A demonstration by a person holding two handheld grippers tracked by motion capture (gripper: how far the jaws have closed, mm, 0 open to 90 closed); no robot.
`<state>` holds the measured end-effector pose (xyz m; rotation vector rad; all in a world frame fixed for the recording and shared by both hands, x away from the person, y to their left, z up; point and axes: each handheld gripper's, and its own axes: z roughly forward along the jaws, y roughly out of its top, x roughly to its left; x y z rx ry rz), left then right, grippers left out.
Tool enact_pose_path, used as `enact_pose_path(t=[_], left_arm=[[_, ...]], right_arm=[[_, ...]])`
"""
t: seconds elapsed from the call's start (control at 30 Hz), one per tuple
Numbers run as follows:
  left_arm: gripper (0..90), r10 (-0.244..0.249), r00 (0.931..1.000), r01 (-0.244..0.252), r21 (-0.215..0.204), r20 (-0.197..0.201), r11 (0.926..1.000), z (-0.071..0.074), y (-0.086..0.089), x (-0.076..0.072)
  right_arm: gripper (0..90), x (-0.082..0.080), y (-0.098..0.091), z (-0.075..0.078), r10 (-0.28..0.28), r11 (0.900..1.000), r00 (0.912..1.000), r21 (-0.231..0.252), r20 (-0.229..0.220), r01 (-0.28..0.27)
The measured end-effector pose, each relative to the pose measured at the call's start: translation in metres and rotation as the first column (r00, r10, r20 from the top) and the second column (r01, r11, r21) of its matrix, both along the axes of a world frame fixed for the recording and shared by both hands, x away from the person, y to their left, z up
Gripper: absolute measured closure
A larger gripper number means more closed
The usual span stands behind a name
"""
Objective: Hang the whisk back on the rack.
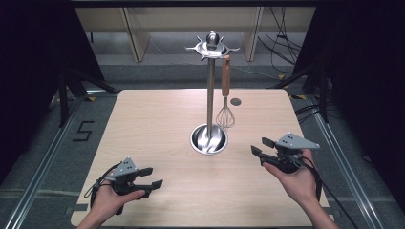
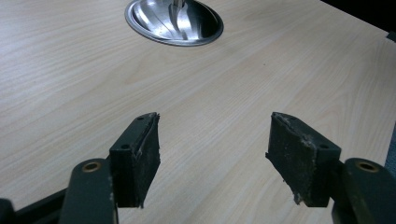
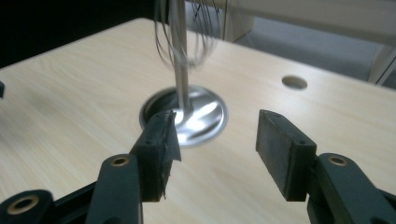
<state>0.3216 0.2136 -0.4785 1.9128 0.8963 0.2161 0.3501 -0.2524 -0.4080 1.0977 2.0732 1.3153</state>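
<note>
The whisk (image 1: 225, 102) hangs by its wooden handle from a hook on the crown of the utensil stand (image 1: 209, 86), wire head down, so it swings free above the table (image 1: 143, 129). The stand's dish-shaped base (image 1: 208, 139) keeps the tall pole upright. The right gripper (image 1: 258, 146), at 4 o'clock from the base, holds nothing; its jaws stand wide, and it points toward 10 o'clock at the pole. The left gripper (image 1: 151, 177), at 7 o'clock, is likewise wide open and empty, resting low over bare wood, well apart from the stand.
</note>
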Motion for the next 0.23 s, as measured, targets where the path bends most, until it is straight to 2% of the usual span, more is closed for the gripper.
enact_pose_path(t=[0.03, 0.07, 0.1, 0.2, 0.23], left_arm=[[33.2, -0.014, 0.9998, 0.014, 0.009, 0.015, 0.9999, 0.0, 0.001, 0.001], [33.1, -0.014, 0.9998, 0.014, 0.009, 0.015, 0.9999, 0.0, 0.001, 0.001], [33.0, -0.013, 0.9999, 0.013, 0.013, 0.009, 0.9998, 0.0, 0.001, 0.002], [32.9, -0.008, 0.9999, 0.008, 0.004, 0.01, 1.0, 0.0, 0.0, 0.003], [32.9, -0.008, 0.9999, 0.008, 0.004, 0.01, 1.0, 0.0, 0.0, 0.003]], right_arm=[[47.7, -0.001, -0.002, -0.003, -0.009, 0.9999, 0.9999, -0.011, -0.01, 0.009], [47.6, 0.0, -0.006, -0.008, 0.004, 0.9998, 1.0, -0.02, -0.009, -0.005], [47.6, -0.003, -0.006, -0.012, -0.01, 0.9998, 0.9991, -0.018, -0.042, 0.009], [47.1, -0.002, -0.01, -0.018, -0.005, 0.9999, 0.9986, -0.015, -0.052, 0.004], [46.4, 0.0, -0.01, -0.02, 0.004, 1.0, 0.9993, -0.008, -0.038, -0.004]])
